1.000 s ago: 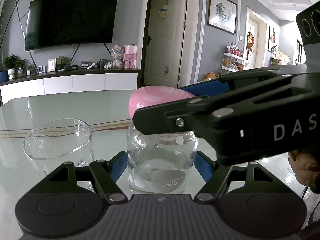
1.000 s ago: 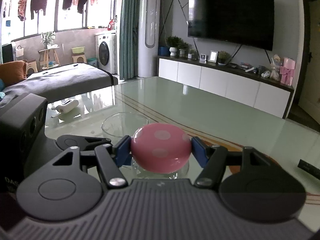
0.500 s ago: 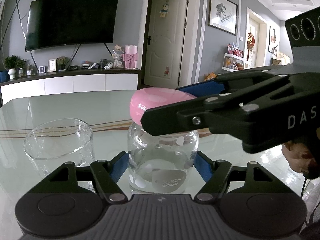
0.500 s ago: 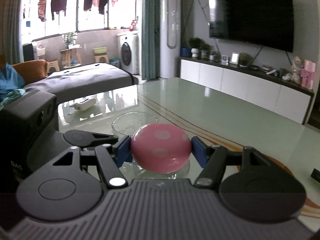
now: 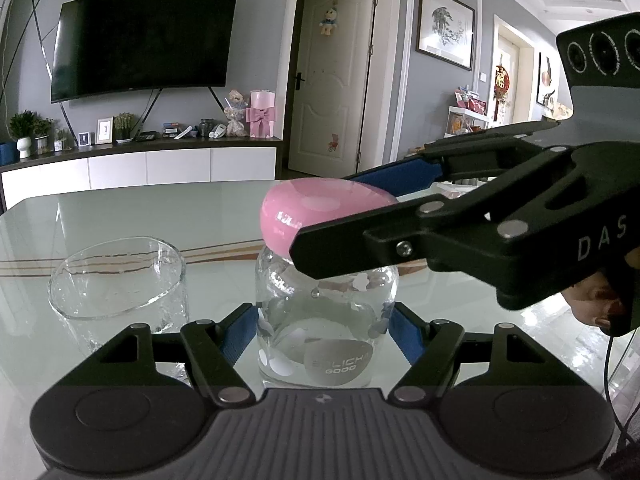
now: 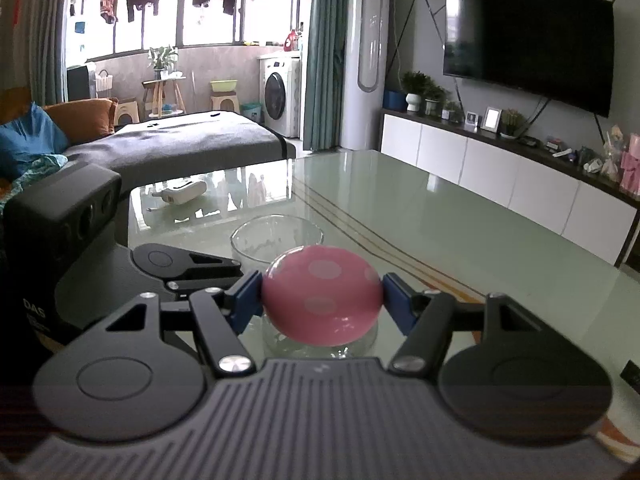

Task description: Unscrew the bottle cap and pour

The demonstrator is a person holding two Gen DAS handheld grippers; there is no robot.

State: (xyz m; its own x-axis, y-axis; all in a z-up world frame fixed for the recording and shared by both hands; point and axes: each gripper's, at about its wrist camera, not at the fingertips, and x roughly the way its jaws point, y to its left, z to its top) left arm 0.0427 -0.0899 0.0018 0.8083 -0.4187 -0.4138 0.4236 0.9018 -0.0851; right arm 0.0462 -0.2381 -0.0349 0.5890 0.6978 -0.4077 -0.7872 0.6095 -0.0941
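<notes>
We brace the bottle (image 5: 326, 332) low centre of the left view, left gripper (image 5: 324, 330) clamped on its glass body so it can't spin. Right gripper (image 6: 322, 300), jaws just easing apart, still touches the pink cap (image 6: 322, 294). Glass (image 5: 120, 280) waits left for pouring.

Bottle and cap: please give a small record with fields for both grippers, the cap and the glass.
left gripper: shut on the bottle, which stands upright on the table
right gripper: fingers on the pink cap sides; jaws have just been opening slightly
pink cap: on top of the bottle
glass: upright, looks empty, beside the bottle, apart
</notes>
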